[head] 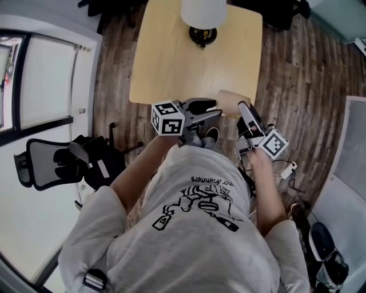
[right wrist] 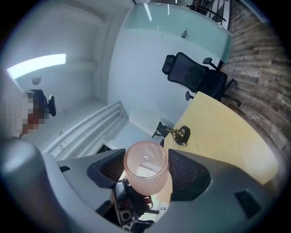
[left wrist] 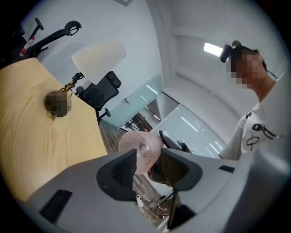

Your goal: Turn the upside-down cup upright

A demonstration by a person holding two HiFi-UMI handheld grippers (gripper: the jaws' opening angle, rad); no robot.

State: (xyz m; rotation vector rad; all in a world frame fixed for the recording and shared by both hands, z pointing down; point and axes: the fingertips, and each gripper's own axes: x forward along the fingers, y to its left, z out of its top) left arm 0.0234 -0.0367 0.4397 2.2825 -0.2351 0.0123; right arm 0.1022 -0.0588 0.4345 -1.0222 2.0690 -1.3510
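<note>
A pale, smooth wooden table (head: 171, 63) stands on a floor of weathered planks (head: 297, 74). In the head view a white-shaded lamp (head: 203, 11) is seen at 12 o'clock and a black office chair (head: 86, 163) at 9 o'clock.

The right gripper (right wrist: 146, 169) is clamped on the cup (right wrist: 145, 179). Both black, ribbed pads are pressed to opposite sides of its wall, and the cup is carried in the air by the table's near edge, not stood on the wood. The left gripper (left wrist: 149, 164) is held with its jaws apart. The cup's rounded closed end is caught between their tips, touching or just beside one pad, with a dark gap on the other side.

In the head view the cup lies at 3 o'clock from the left gripper's tips and at 11 o'clock from the right one's. The right hand is the nearer, being already on it. The cup's long axis is judged to run crosswise to the right jaws and roughly along the left gripper's pointing line, since the dimpled base is turned to that camera.

The cup is a short, pinkish, see-through cylinder, its wall pebbled with fine bumps. A slippery hold is to be expected.
</note>
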